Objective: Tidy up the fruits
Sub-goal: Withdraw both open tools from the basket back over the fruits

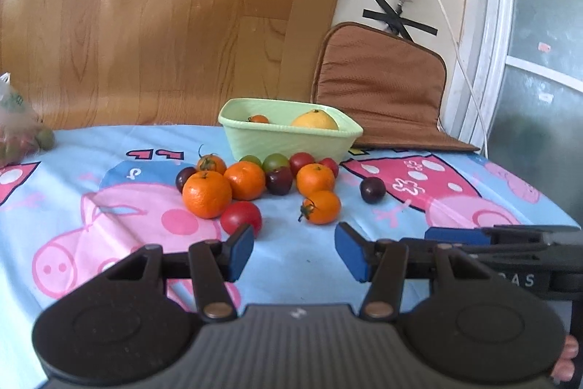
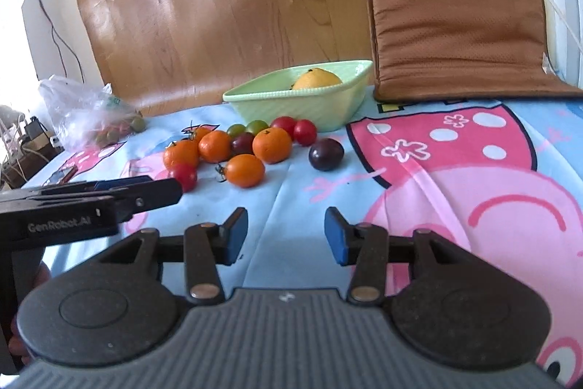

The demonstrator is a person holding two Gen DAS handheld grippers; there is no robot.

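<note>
A: Where is the fruit?

B: Small orange mandarins (image 1: 207,194), red tomatoes (image 1: 241,217) and dark plums (image 1: 372,190) lie clustered on the cartoon-printed blue table cloth (image 1: 302,265), just before a pale green ribbed bowl (image 1: 288,137) holding 1 yellow citrus (image 1: 315,121).

A: And the tongs?

B: Left tongs (image 1: 294,252) and right tongs (image 2: 286,236) both hover parted, gripping nothing, short of the pile.

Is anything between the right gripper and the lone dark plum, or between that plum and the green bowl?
Nothing visible. The right gripper is open, with bare cloth ahead up to the dark plum. Between the plum and the green bowl there is only cloth; the red tomatoes sit to the side.
</note>
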